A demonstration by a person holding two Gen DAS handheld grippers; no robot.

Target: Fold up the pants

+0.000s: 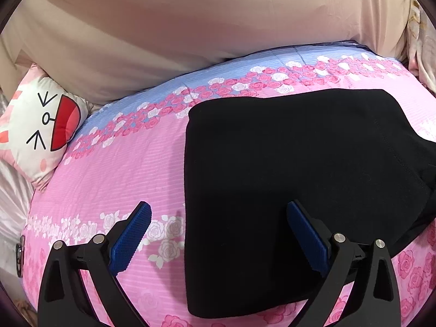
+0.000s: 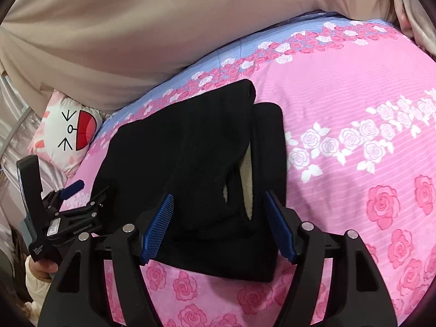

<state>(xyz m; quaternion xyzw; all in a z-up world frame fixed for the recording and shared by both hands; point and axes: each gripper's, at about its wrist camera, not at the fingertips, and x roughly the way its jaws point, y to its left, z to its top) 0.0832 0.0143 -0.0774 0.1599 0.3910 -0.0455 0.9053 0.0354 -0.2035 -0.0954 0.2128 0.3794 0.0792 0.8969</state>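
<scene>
Black pants (image 1: 299, 185) lie folded in a compact stack on a pink rose-patterned bedspread (image 1: 109, 169). My left gripper (image 1: 218, 234) is open and empty, just above the stack's near left edge. In the right wrist view the pants (image 2: 196, 163) show a pale lining at an opening on the right side. My right gripper (image 2: 218, 223) is open and empty, its fingers spread over the stack's near right end. The left gripper also shows in the right wrist view (image 2: 79, 193), at the stack's left edge, held by a hand.
A white cartoon-face cushion (image 1: 38, 136) lies at the bed's left edge, also in the right wrist view (image 2: 68, 133). A beige sheet or headboard cover (image 1: 190, 21) rises behind the bed. Shiny pale fabric (image 1: 11, 196) hangs at the far left.
</scene>
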